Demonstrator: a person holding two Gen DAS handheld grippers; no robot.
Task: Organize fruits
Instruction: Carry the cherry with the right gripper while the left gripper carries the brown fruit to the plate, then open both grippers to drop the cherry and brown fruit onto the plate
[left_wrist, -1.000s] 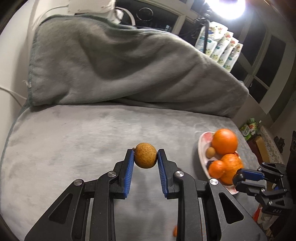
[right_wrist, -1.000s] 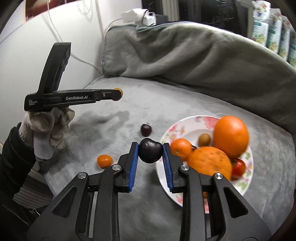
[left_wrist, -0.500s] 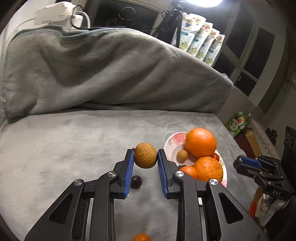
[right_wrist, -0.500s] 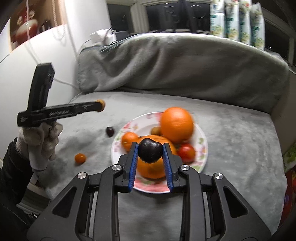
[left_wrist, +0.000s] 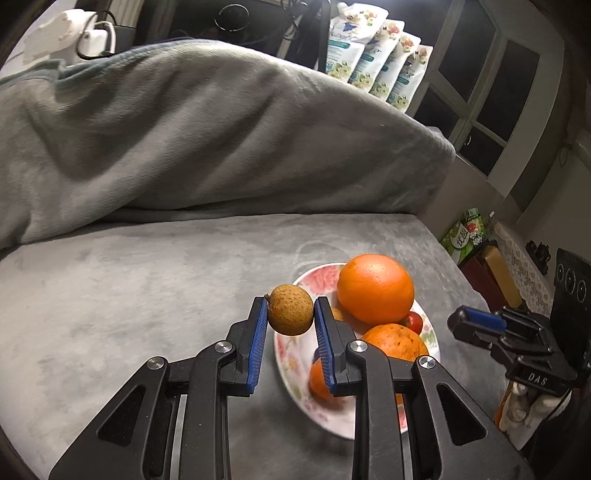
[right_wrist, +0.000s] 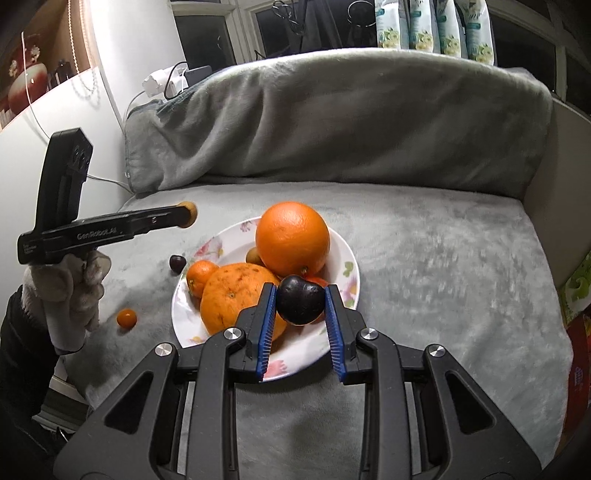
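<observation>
Fruits: brown longan (left_wrist: 290, 314) clamped in left gripper (left_wrist: 289, 322), above plate (right_wrist: 295, 360) rim at 9 o'clock. Dark plum (right_wrist: 300, 305) clamped in right gripper (right_wrist: 300, 314) over plate (red fruit behind mostly hidden). Small orange fruit (right_wrist: 126, 318) and dark cherry (right_wrist: 177, 263) lie off-plate.

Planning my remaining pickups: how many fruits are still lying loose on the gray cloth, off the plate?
2: a dark cherry just left of the plate, and a small orange fruit nearer the camera. Others may be hidden.

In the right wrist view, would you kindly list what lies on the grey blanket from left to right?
Small orange kumquat → dark round cherry → floral white plate of fruit.
</observation>
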